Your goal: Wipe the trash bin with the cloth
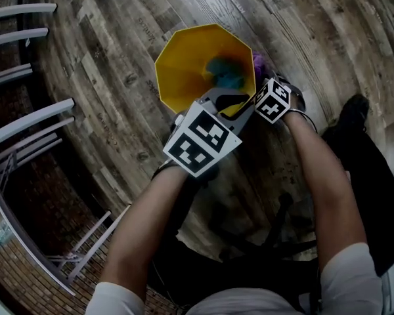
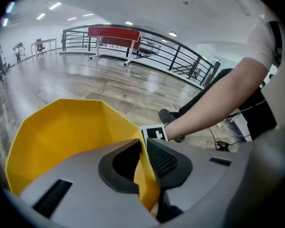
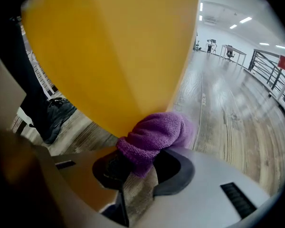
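A: Big stuff first. What's under me?
B: Wood-plank floor (image 1: pixel 105 58) all round you, w/ a pale metal railing (image 1: pixel 26 110) along the left edge of the head view. The yellow trash bin (image 1: pixel 184 64) stands upright on the planks right in front of you, mouth up, w/ a many-sided rim.
A: And my L gripper?
B: Your L gripper (image 2: pixel 143 144) is at the bin's near rim, pointing down into it. The near wall runs btw its jaws, one jaw inside the bin and the other outside. The jaws stand only a narrow gap apart, approx the wall's thickness. Both pads look pressed on it, so you've got the rim clamped.
A: R side?
B: Your R gripper (image 3: pixel 140 163) is down by the bin's outer wall, on the right side in the head view, below rim level. Its jaws are closed on the purple cloth (image 3: pixel 156 134). A bunched wad sticks out past the tips and touches the yellow wall from outside.
A: So cloth vs. bin?
B: The cloth is outside the bin, against its side. In the head view you only get a bit of purple peeking past the bin's right rim.
A: Anything in the bin?
B: A teal lump (image 1: pixel 226 74) low down inside. It's blurry, can't tell what it is.
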